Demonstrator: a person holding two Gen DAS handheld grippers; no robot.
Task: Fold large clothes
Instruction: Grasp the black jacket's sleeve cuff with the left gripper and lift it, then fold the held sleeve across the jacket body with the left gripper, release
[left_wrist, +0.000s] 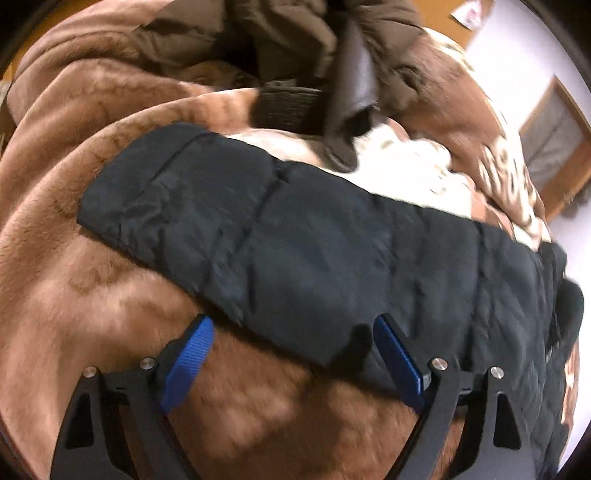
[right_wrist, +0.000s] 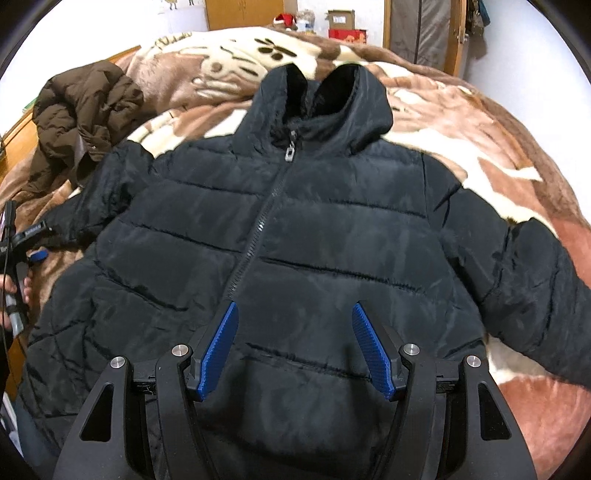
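A black hooded puffer jacket (right_wrist: 332, 221) lies face up and zipped on the bed, hood at the far end and both sleeves spread out. My right gripper (right_wrist: 294, 306) hovers open over the jacket's lower front, nothing between its blue pads. In the left wrist view one black sleeve (left_wrist: 277, 229) runs across the brown blanket. My left gripper (left_wrist: 293, 321) stands open at the sleeve's near edge, its right finger (left_wrist: 399, 358) over the fabric and its left finger (left_wrist: 188, 362) over the blanket. The left gripper (right_wrist: 35, 254) also shows at the far left of the right wrist view, in a hand.
A brown and cream plush blanket (right_wrist: 480, 147) covers the bed. A crumpled brown jacket (right_wrist: 81, 110) lies at the far left beside the black sleeve. Behind the bed stand wooden furniture (right_wrist: 243, 13), boxes (right_wrist: 341, 22) and a white wall.
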